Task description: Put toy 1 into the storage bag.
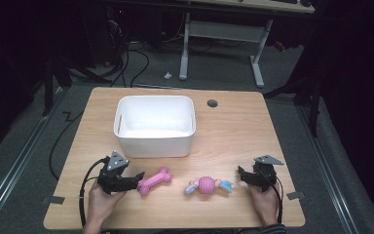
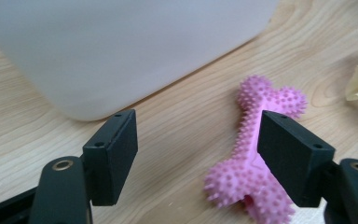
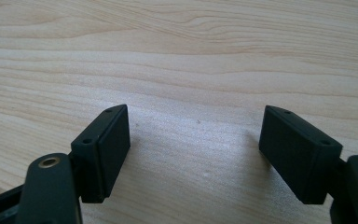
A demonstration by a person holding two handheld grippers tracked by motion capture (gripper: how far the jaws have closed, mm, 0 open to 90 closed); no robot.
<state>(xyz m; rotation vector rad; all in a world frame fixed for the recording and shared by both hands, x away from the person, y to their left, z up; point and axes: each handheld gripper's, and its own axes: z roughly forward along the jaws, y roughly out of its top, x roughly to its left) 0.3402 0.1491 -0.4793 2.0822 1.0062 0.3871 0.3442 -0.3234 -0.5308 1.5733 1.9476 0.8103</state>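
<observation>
A spiky pink bone toy (image 1: 154, 181), a white bin (image 1: 154, 145), black hand-held gripper jaws, pale wood-grain table (image 1: 233, 126)

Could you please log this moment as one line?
left gripper: open, at pink bone | right gripper: open, over bare table | ball toy: on table, untouched | white bin: behind toys

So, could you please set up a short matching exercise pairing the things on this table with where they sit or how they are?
Things:
1. bin
2. bone
3. ball toy
4. right gripper

Descriptions:
A. pink and spiky, right at the left gripper's open jaws
B. white, behind both toys
C. open, over bare wood
D. between the bone and the right gripper

Pairs: 1-B, 2-A, 3-D, 4-C
</observation>
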